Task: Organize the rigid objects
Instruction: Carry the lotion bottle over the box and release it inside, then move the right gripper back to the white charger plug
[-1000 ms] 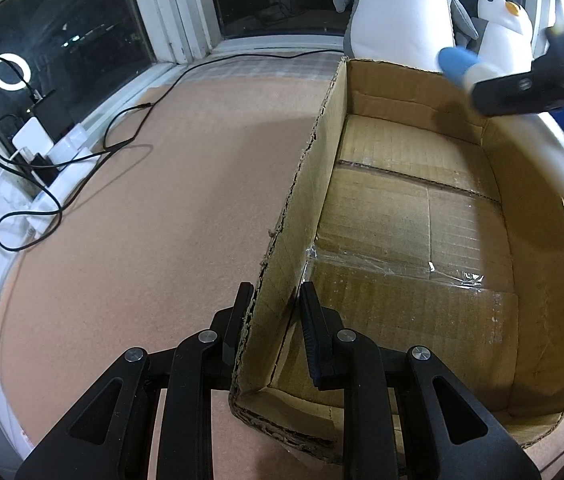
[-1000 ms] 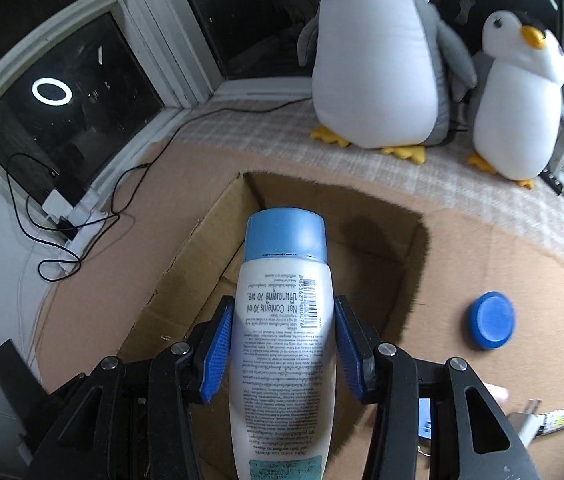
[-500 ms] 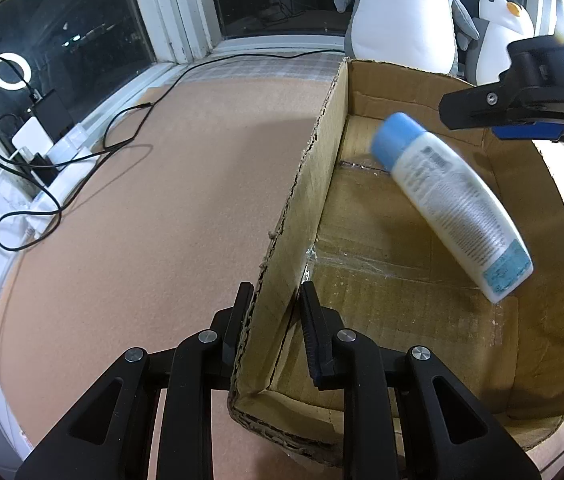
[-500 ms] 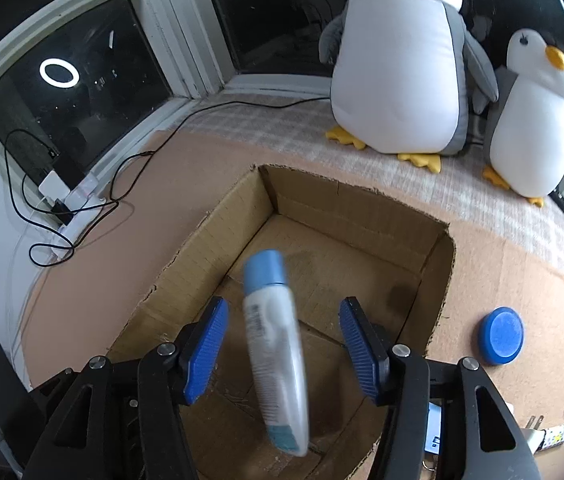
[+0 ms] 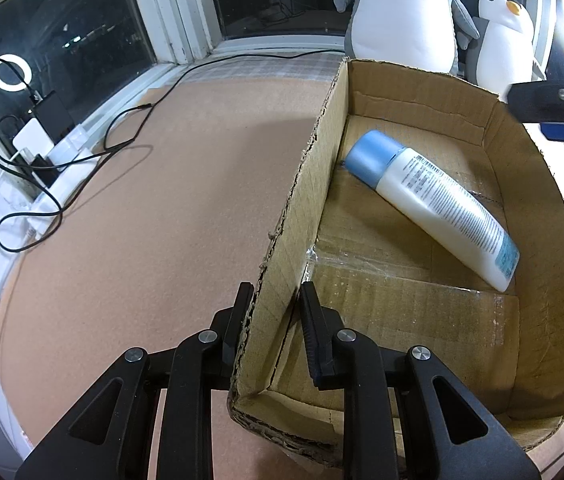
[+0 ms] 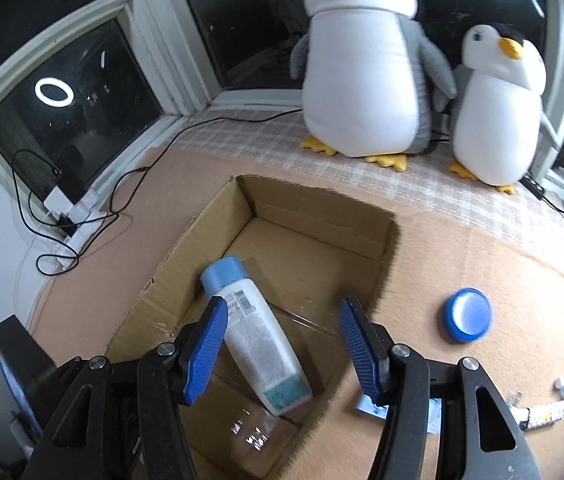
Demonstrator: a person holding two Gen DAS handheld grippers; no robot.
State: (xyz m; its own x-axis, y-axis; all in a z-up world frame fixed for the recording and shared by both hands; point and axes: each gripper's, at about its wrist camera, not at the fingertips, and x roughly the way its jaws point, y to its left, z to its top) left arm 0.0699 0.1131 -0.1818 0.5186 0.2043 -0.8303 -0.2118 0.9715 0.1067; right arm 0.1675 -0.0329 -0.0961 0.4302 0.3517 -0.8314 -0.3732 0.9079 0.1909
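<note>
A white lotion bottle [image 5: 438, 204] with a blue cap lies on the floor of the open cardboard box [image 5: 298, 200], cap toward the box's left wall. The same bottle [image 6: 255, 336] appears in the right wrist view, lying inside the box [image 6: 382, 240]. My left gripper [image 5: 275, 308] is shut on the box's near-left wall, one finger on each side. Above the box's right side hangs my right gripper [image 6: 284, 340], open, with nothing between its blue pads [image 6: 356, 340]; part of it [image 5: 554, 108] shows at the left wrist view's right edge.
A round blue lid [image 6: 466, 315] lies on the tan mat right of the box, with small items [image 6: 542, 414] nearer the front right. Two plush penguins [image 6: 366, 72] stand behind the box by the window. Black cables and a power strip [image 5: 37, 148] lie at the left.
The right gripper opened and let go of the bottle, which fell into the box and now lies on its floor. The right gripper moved up and back. The left gripper stayed put.
</note>
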